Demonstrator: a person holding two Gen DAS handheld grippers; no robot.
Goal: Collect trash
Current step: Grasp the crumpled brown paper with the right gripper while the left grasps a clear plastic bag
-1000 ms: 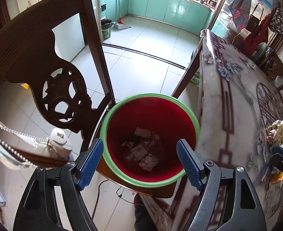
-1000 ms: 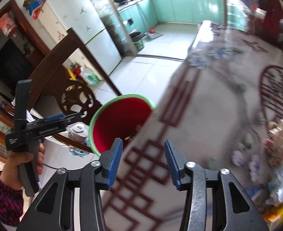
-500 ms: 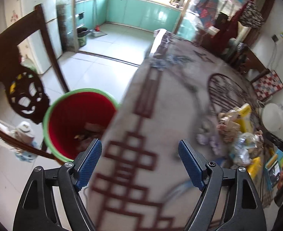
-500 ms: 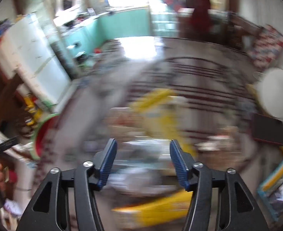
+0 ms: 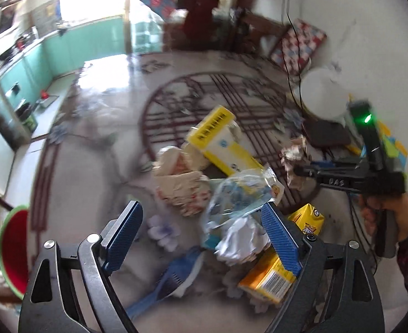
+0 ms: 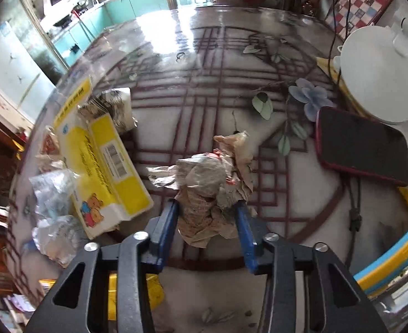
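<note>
- Since the earlier frames, both cameras have been swung off the red bin and the chair onto the littered table (image 6: 192, 63); the right wrist view, then smeared, is now sharp.
- A crumpled paper wad (image 6: 206, 186) is seen between the blue pads of the right gripper (image 6: 208, 219), which is closed in on both its sides; the wad rests on the table just ahead of the tongs.
- The left gripper (image 5: 201, 238) is held wide apart with nothing gripped; a clear plastic wrapper (image 5: 237, 194) and crumpled white paper (image 5: 242, 238) lie between and just ahead of its pads.
- Only the left wrist view shows the red bin (image 5: 12, 247), low at the table's edge, far left of the left tongs, and an orange carton (image 5: 267, 277) under the right pad.
- The yellow tissue pack (image 6: 104, 161) is shown sharply left of the right tongs; in the left view it is blurred, beyond the wrapper.
- Only the right wrist view shows clearly a dark phone (image 6: 362, 147) in a red case, well right of the wad, and a white round lid (image 6: 381, 75) beyond it.
- The right gripper itself is seen in the left view, at far right.
</note>
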